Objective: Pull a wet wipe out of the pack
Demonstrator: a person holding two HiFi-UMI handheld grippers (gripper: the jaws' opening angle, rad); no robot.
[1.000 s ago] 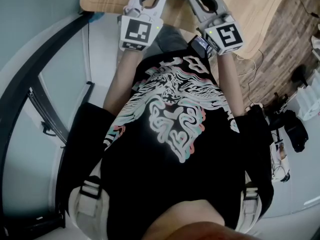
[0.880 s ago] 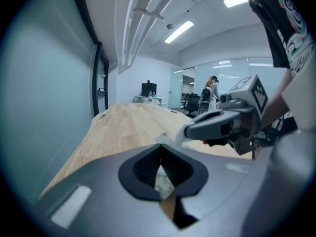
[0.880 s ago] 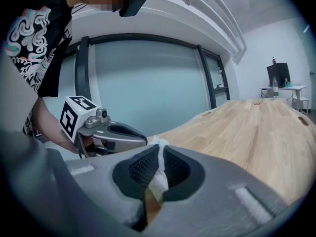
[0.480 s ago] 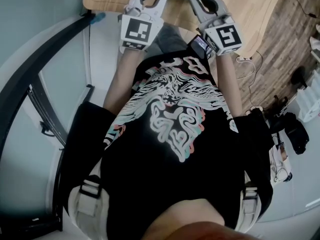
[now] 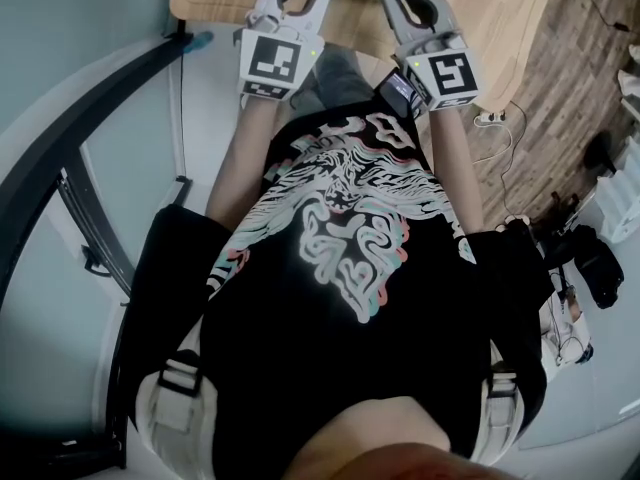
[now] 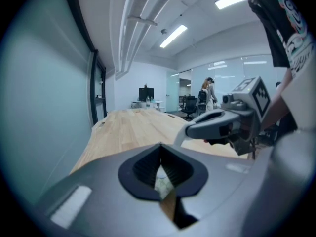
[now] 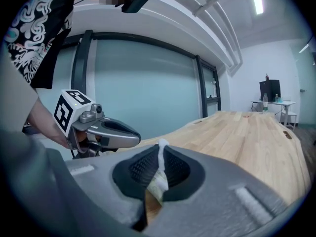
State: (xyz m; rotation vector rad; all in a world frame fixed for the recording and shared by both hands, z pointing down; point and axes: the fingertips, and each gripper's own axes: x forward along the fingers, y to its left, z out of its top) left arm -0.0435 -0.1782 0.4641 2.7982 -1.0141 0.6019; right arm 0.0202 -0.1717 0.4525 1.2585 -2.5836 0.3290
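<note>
- My left gripper (image 6: 160,164) has its jaws drawn together, pads pinching a pale, printed bit that I take to be the pack (image 6: 163,182). Only a small patch of it shows in the gap.
- My right gripper (image 7: 159,167) is all but closed on the wet wipe (image 7: 160,154). A thin white strip of it stands up between the pads, with a printed pale patch just below it.
- In the head view the two grippers are held side by side in front of the person's chest. Their tips angle in toward each other and nearly meet at the top edge of the picture, where a small white bit shows between them.
- The grippers and what they hold are up over the near end of the wooden table (image 6: 133,130), not resting on it.
- Each gripper view catches the other gripper close alongside, its marker cube (image 5: 271,63) toward the wrist.
- A black printed shirt (image 5: 350,248) fills most of the head view.
</note>
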